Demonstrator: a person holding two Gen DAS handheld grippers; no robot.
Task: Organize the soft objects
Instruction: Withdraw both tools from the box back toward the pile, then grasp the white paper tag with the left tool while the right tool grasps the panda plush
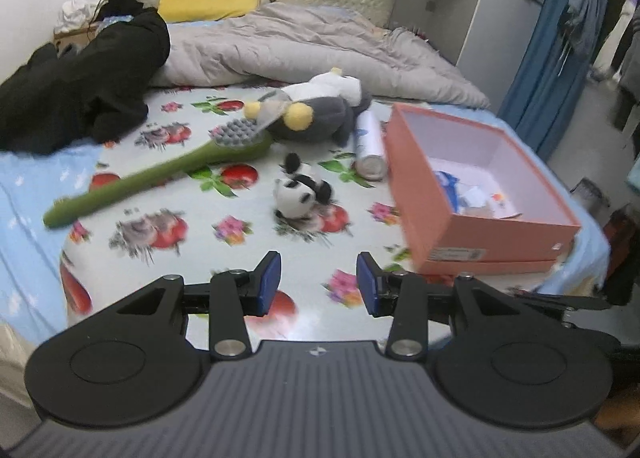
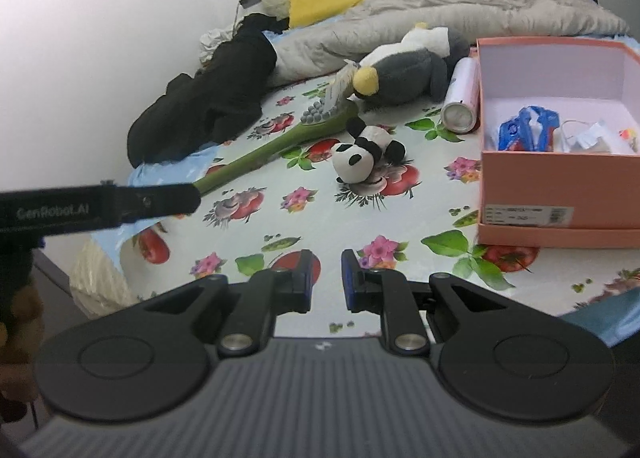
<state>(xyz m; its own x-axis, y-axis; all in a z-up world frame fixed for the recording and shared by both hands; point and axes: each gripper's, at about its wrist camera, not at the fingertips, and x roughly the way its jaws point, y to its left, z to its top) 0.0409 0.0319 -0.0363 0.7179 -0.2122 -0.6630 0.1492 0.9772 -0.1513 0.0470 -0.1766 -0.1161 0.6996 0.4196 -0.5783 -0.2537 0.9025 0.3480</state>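
A small panda plush (image 1: 299, 193) (image 2: 366, 154) lies on the flowered bed sheet (image 1: 208, 218) (image 2: 304, 214). Behind it lie a grey and white penguin plush (image 1: 320, 110) (image 2: 404, 70) and a long green plush toothbrush (image 1: 160, 174) (image 2: 276, 146). An open pink box (image 1: 476, 194) (image 2: 560, 138) stands to the right with blue and white items inside. My left gripper (image 1: 318, 282) is open and empty, hovering short of the panda. My right gripper (image 2: 326, 278) is empty with its jaws a narrow gap apart, low over the sheet's near edge. The left gripper's body (image 2: 100, 206) shows in the right wrist view.
A white spray can (image 1: 370, 146) (image 2: 462, 98) lies between the penguin and the box. A black garment (image 1: 80, 78) (image 2: 208, 98), grey duvet (image 1: 300, 46) (image 2: 460, 6) and yellow pillow (image 1: 208, 2) (image 2: 332, 2) lie toward the headboard. A grey wardrobe (image 1: 460, 6) and blue curtain (image 1: 560, 46) stand right of the bed.
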